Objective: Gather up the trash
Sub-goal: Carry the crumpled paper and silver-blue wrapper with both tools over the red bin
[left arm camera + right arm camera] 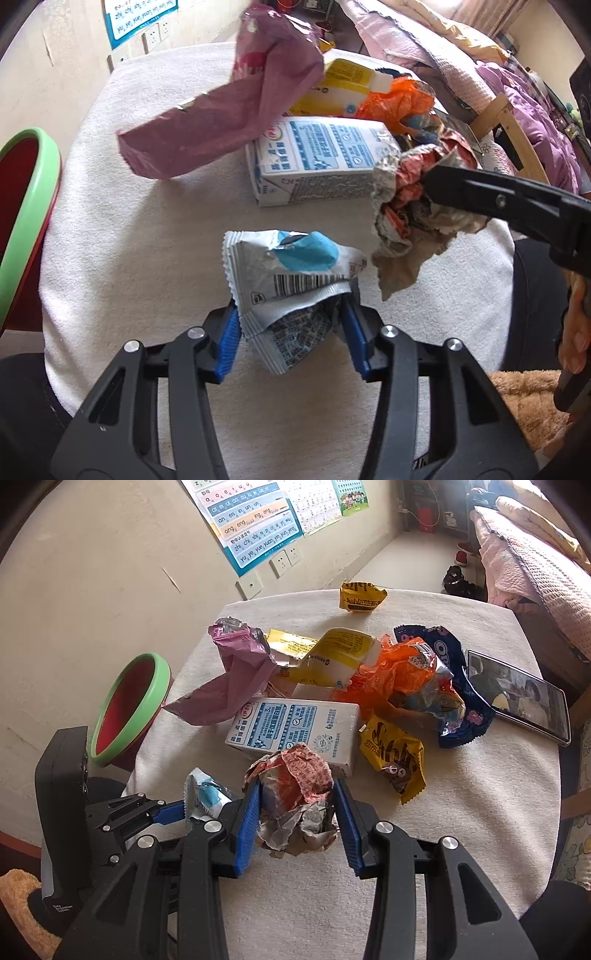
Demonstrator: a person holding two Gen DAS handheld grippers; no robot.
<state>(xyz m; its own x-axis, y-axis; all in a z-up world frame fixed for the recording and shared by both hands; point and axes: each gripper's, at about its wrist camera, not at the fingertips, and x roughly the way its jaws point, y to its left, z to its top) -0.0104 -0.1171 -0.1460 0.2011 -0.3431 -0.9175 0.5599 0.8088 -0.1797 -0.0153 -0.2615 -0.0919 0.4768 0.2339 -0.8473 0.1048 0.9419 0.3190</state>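
A silver and blue snack wrapper [295, 266] is pinched between the blue pads of my left gripper [291, 314], just above the white tablecloth [147, 229]. In the right wrist view that left gripper [166, 812] sits at the lower left with the wrapper [207, 797] in it. My right gripper [295, 794] is shut on a crumpled red and grey paper ball [295, 779]. The same ball [402, 206] and a black right finger [480, 195] show at the right of the left wrist view. A red bin with a green rim [157, 694] [37, 214] stands off the table's left edge.
Behind the grippers lie a white and blue milk carton [295, 723], a pink bag [236, 679], a yellow carton [343, 653], orange [399, 672] and blue [454, 657] wrappers and a yellow snack wrapper [399, 760]. A phone [517, 698] lies at the right edge.
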